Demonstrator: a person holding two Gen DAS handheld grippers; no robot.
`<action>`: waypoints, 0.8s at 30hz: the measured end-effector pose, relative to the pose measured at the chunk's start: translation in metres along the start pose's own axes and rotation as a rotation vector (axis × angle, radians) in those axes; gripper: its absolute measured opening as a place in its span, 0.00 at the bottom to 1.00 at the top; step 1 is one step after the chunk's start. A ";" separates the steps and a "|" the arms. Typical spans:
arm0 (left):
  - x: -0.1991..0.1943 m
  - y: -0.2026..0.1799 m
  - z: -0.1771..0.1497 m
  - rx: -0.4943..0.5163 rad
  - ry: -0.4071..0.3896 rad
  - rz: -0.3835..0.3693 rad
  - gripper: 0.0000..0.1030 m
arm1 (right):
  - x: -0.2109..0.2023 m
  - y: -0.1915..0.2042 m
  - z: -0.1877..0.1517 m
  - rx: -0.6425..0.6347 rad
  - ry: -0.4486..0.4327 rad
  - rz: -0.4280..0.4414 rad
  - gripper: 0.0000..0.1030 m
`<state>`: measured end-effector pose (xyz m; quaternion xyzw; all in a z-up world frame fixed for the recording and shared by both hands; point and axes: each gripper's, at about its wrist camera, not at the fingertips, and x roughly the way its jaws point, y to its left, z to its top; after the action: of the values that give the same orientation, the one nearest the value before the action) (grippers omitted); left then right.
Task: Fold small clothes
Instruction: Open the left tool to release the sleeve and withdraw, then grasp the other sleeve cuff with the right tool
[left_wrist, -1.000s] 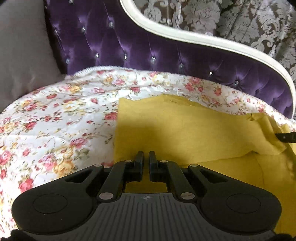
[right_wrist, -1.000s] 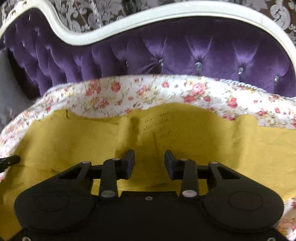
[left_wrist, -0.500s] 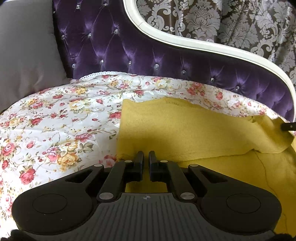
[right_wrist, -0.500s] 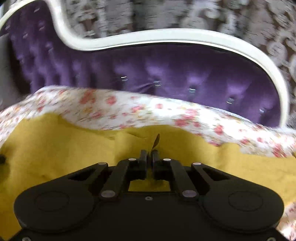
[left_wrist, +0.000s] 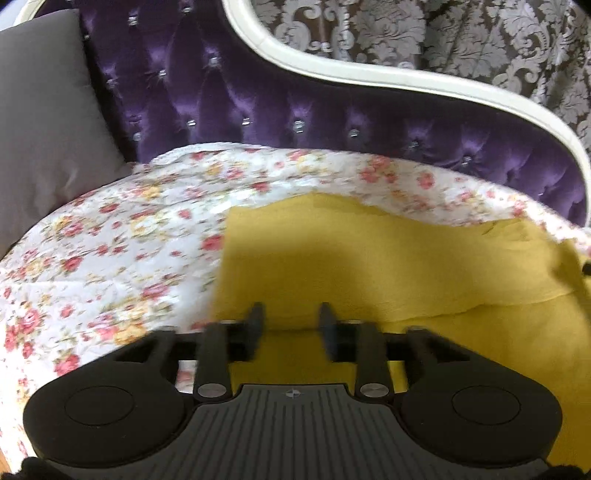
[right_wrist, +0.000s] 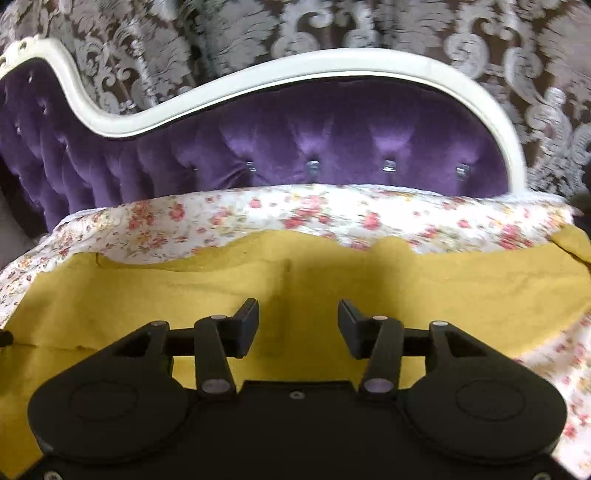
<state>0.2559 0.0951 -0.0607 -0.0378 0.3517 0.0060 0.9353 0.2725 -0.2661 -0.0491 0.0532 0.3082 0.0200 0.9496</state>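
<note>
Setting: purple tufted sofa (right_wrist: 295, 147) with a cream frame, patterned curtain (right_wrist: 332, 29) behind it, grey cushion (left_wrist: 40, 140) at far left. Seat covered by a floral sheet (left_wrist: 110, 240). Item: yellow cloth (left_wrist: 369, 258), lying on the sheet with one layer folded over another. My left gripper (left_wrist: 290, 325): fingers have just been opening, released, nothing between them, over the cloth's left part. My right gripper (right_wrist: 297, 325): fingers likewise just opened, released, empty, above the cloth's middle.
</note>
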 end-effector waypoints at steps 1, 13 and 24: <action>-0.001 -0.007 0.003 -0.002 -0.006 -0.012 0.37 | -0.004 -0.007 -0.002 0.007 0.001 -0.011 0.56; 0.030 -0.111 0.012 0.086 -0.029 -0.079 0.41 | -0.032 -0.104 -0.012 -0.101 -0.032 -0.266 0.73; 0.041 -0.135 -0.016 0.167 -0.100 -0.057 0.57 | 0.013 -0.182 0.016 -0.088 -0.078 -0.362 0.68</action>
<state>0.2815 -0.0410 -0.0905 0.0307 0.3026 -0.0483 0.9514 0.2937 -0.4473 -0.0645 -0.0437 0.2748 -0.1397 0.9503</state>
